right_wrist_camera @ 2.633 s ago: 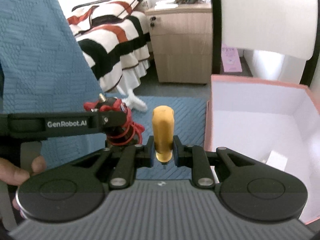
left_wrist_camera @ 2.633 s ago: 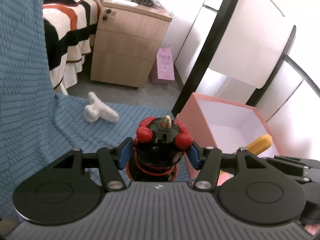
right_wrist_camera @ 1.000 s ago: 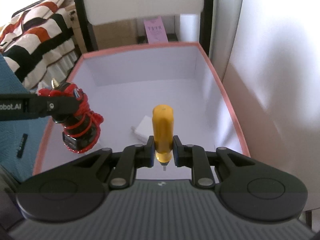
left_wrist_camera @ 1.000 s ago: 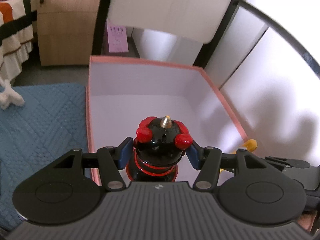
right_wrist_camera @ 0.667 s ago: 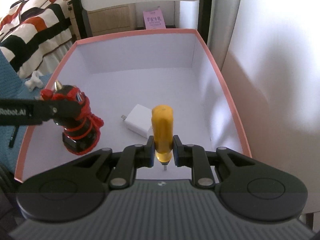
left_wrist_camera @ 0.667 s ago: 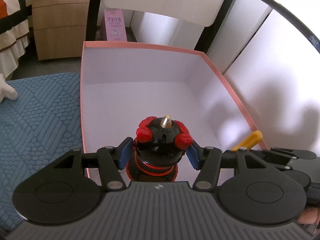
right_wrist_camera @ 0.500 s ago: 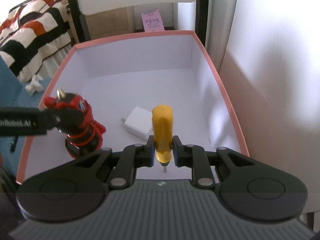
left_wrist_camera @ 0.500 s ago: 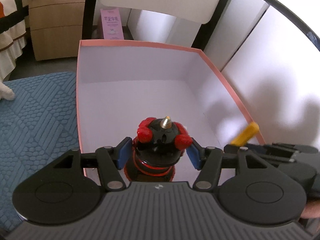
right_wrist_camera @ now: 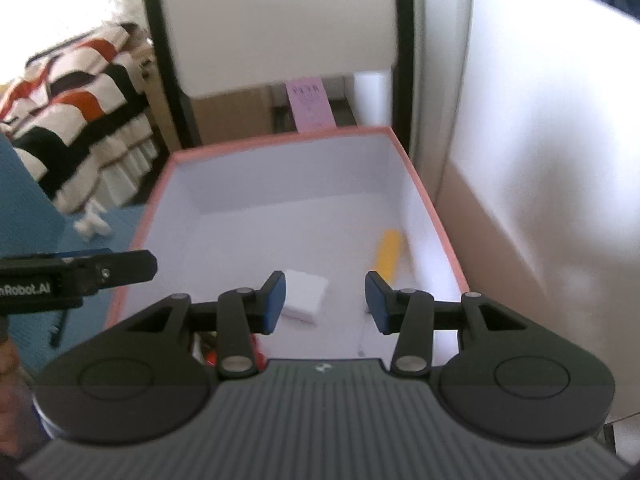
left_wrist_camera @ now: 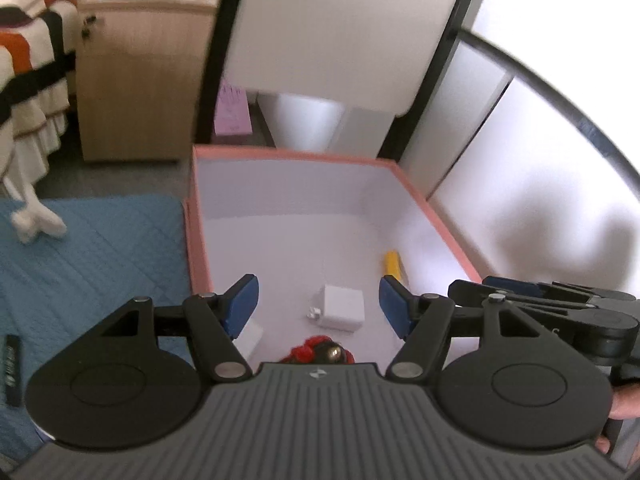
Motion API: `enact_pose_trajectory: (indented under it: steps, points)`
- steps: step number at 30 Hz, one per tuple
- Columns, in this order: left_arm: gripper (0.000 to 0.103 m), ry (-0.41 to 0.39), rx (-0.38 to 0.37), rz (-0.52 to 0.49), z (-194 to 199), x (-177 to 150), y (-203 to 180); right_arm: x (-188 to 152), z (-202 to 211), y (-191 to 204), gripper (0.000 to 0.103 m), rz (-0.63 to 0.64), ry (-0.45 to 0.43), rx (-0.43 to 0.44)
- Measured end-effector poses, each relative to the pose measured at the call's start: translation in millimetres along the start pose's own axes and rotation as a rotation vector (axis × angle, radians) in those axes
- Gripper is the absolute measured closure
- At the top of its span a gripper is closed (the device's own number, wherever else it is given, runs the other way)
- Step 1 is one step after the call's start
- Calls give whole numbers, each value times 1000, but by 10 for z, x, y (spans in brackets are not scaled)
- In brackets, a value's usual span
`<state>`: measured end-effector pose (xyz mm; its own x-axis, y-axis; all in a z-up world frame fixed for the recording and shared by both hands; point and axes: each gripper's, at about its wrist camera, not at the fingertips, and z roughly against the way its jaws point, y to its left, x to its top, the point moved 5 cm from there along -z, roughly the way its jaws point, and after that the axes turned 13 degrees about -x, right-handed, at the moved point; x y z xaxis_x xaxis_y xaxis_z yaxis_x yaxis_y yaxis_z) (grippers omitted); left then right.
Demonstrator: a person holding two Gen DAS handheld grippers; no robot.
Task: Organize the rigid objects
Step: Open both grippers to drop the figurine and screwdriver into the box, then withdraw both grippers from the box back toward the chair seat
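Observation:
A pink-rimmed white box (left_wrist_camera: 436, 216) (right_wrist_camera: 424, 196) lies ahead of both grippers. The yellow-handled screwdriver (left_wrist_camera: 392, 265) (right_wrist_camera: 387, 255) lies on its floor near the right wall. The red and black toy (left_wrist_camera: 318, 353) (right_wrist_camera: 210, 356) sits on the box floor at the near edge, mostly hidden behind the gripper bodies. A white charger block (left_wrist_camera: 342, 307) (right_wrist_camera: 304, 294) lies between them. My left gripper (left_wrist_camera: 319, 308) is open and empty above the box. My right gripper (right_wrist_camera: 325, 305) is open and empty above the box.
A blue quilted mat (left_wrist_camera: 100, 248) lies left of the box with a white toy (left_wrist_camera: 34, 216) (right_wrist_camera: 93, 222) on it. A wooden cabinet (left_wrist_camera: 136, 80), a striped bed (right_wrist_camera: 72, 120) and a black-framed white panel (left_wrist_camera: 340, 32) stand behind. A white wall (right_wrist_camera: 540, 160) borders the right.
Both grippers have opened and let go. The toy and the screwdriver now lie in the box, and both grippers have pulled up and back.

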<state>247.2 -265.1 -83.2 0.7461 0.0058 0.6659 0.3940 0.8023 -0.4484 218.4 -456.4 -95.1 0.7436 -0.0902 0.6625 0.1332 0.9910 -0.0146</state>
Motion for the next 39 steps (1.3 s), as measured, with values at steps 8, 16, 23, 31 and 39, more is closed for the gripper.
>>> enact_pose_trajectory:
  steps: [8, 16, 23, 31, 39]
  points:
    - [31, -117, -2, -19, 626, 100, -28, 151, 333, 349, 56, -5, -79, 84]
    - [31, -184, 36, 15, 1206, 60, 230, 161, 543, 698, 56, 12, -118, 145]
    - [31, -225, 79, 20, 1605, -40, 538, 60, 632, 1100, 56, 48, -129, 182]
    - [31, -238, 136, 37, 1838, -202, 887, -112, 648, 1563, 56, 109, -124, 222]
    - [31, -236, 177, 67, 1955, -427, 1186, -279, 642, 1888, 56, 150, -109, 256]
